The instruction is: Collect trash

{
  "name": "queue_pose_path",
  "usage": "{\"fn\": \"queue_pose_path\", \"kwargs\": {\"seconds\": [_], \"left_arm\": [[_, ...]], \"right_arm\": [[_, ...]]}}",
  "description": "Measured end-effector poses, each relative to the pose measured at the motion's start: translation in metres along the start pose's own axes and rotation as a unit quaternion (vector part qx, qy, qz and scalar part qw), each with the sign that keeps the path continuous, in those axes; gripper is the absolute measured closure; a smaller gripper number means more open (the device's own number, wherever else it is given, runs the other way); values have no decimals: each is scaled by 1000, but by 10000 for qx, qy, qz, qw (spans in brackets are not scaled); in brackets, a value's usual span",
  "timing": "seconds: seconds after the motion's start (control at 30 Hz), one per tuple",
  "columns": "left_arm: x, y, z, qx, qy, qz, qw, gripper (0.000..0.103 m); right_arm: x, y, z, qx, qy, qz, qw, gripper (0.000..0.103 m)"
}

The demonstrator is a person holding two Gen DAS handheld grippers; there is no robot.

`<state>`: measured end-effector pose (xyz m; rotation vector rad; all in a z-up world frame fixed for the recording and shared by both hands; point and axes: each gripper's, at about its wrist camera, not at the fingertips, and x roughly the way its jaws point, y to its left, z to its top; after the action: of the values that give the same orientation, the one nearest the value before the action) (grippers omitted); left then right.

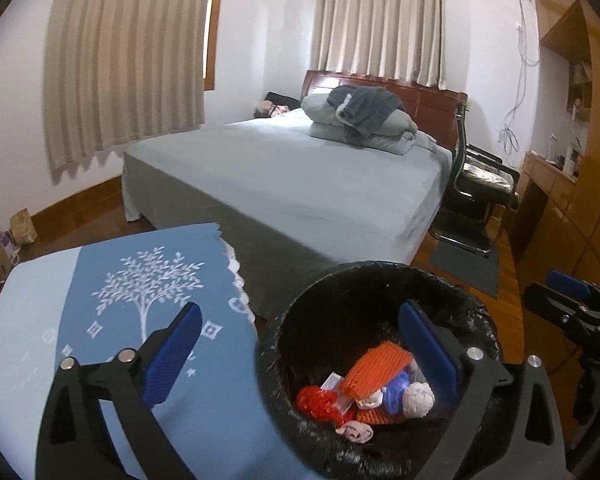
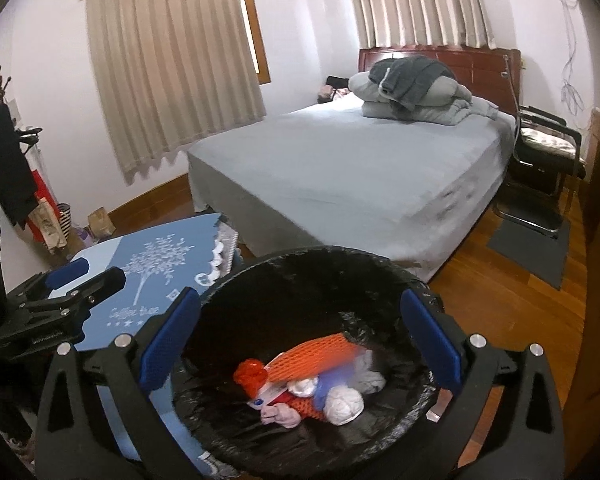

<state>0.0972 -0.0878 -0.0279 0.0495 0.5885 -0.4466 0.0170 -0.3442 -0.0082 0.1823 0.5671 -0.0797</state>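
Trash: orange foam netting [image 2: 324, 354], a red mesh wad [image 2: 251, 374], crumpled white paper [image 2: 344, 406], a blue scrap and a pinkish crumple [image 2: 286, 418] lie heaped at the bottom of the bin.
Bin: round, lined with a black bag [image 2: 300, 268], standing on the wooden floor [image 2: 512, 316] just beside the table's right edge.
Table: covered by a blue cloth [image 1: 148, 276] printed with a white tree; its scalloped white hem faces the bin.
Left gripper [image 1: 304, 350]: jaws spread wide, nothing between the blue pads; one finger over the cloth, the other over the bin's mouth.
Right gripper [image 2: 300, 340]: jaws spread wide and empty, straddling the bin's opening above the heap.
Background: grey bed [image 1: 300, 176] with folded bedding at its head, beige curtains, a black chair by the bed's far side.
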Motion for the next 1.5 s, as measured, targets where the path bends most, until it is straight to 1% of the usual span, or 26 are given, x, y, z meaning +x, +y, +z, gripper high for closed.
{"fn": "queue_pose_path", "kwargs": {"seconds": [0.17, 0.47, 0.67, 0.83, 1.1, 1.5], "left_arm": [[-19, 4, -8, -41, -10, 125, 9999, 6], [-59, 9, -24, -34, -178, 283, 9994, 6], [-84, 11, -26, -62, -300, 380, 9988, 6], [-97, 10, -30, -110, -347, 409, 9985, 6], [-107, 12, -34, -150, -408, 481, 9979, 6], [-112, 12, -36, -189, -454, 554, 9973, 6]], "right_arm": [[-11, 16, 0, -77, -3, 98, 9999, 5], [-31, 39, -4, -161, 49, 210, 9996, 5], [-43, 52, -9, -253, 86, 267, 9993, 5], [-51, 62, -10, -313, 116, 320, 9989, 5], [-55, 72, -13, -362, 149, 398, 9984, 5], [-55, 74, -14, -382, 190, 409, 9982, 5]]}}
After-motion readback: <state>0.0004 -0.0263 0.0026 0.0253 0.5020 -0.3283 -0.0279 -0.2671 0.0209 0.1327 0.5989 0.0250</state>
